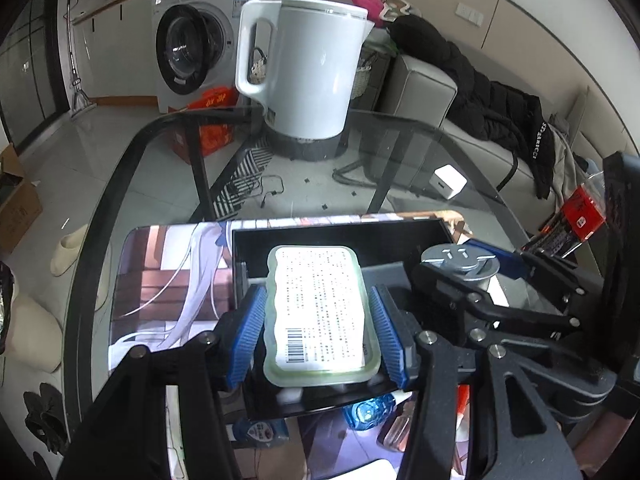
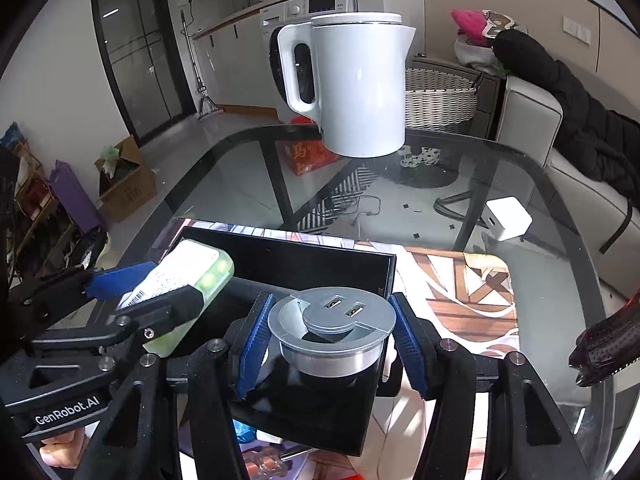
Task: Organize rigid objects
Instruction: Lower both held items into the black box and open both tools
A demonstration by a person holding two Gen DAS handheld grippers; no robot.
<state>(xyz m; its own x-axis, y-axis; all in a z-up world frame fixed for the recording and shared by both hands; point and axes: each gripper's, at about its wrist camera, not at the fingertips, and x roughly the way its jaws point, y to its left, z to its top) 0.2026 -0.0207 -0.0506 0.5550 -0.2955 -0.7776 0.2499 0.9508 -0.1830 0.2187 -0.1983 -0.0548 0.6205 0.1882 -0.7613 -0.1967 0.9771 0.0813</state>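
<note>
Rigid objects, two of them, both held over a black tray (image 2: 384, 276) that sits on a printed mat (image 2: 472, 292) at the near edge of the glass table (image 2: 560, 240).

Left: the left gripper (image 1: 320, 330) has its blue pads (image 1: 246, 330) pressed on the long sides of a pale green case (image 1: 320, 312) with a white printed label and barcode. Case lies flat, label up, above the tray's left part.

Right: the right gripper (image 2: 326, 344) is closed on a round silver socket unit (image 2: 332, 328), two USB ports on its top face, pads against its rim on both sides. It hangs above the tray's right part. Whether either object touches the tray floor, I cannot tell.

Far edge of table: white kettle (image 2: 356, 84), upright, handle to the left. Right of it, near the table's right edge, a small white charger (image 2: 508, 216).
</note>
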